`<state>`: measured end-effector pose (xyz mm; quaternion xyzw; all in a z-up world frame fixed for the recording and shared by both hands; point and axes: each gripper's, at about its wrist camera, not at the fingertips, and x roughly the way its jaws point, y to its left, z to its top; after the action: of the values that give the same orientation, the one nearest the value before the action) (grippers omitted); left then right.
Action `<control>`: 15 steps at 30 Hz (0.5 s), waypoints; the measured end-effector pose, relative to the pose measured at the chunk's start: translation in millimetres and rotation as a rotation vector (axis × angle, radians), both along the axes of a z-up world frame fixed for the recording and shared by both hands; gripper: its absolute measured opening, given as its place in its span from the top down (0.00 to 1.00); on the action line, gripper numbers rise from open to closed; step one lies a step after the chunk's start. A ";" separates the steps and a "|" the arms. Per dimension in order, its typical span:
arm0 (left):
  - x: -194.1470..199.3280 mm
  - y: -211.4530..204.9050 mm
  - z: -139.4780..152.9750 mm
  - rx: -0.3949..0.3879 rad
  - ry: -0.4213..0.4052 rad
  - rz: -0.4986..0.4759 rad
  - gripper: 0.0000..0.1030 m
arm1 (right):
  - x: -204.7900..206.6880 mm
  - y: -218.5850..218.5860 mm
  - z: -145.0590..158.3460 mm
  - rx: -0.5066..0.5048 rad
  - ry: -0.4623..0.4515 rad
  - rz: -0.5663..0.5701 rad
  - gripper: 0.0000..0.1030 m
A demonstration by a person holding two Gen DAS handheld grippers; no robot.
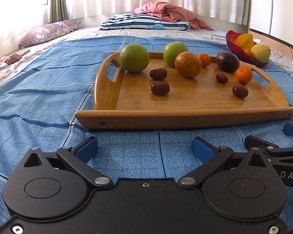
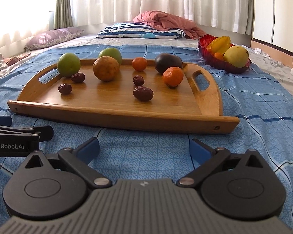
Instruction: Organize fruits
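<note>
We see the left gripper (image 1: 144, 148) at the bottom of its frame: matte black body, two round discs, silver rivets and screws, blue pads (image 1: 87, 148). The right gripper (image 2: 144, 150) looks alike, though its lower centre is ribbed grey plastic with a small logo. At the left edge of that frame, white lettering reads "GenRobot.AI".

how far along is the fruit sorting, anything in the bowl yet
Done: the red bowl already holds a starfruit, a yellow fruit and a small orange one. In hand: nothing; the left gripper and right gripper sit before the wooden tray, jaws open and empty. Left: ten fruits on the tray, including four dried dates.
</note>
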<state>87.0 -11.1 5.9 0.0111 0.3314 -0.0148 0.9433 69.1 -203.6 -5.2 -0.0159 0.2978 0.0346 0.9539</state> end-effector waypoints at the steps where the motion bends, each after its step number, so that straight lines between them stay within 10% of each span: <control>1: -0.1 0.2 -0.1 -0.003 0.000 0.001 0.00 | 0.3 0.1 -0.1 0.000 0.001 0.000 0.00; 15: 0.5 0.0 -1.3 -0.006 -0.009 0.003 0.00 | 0.7 1.4 -1.9 -0.010 0.002 0.002 0.00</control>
<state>87.4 -11.1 4.6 0.0077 0.3272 -0.0144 0.9448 69.8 -202.2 -7.2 -0.0207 0.2990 0.0339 0.9534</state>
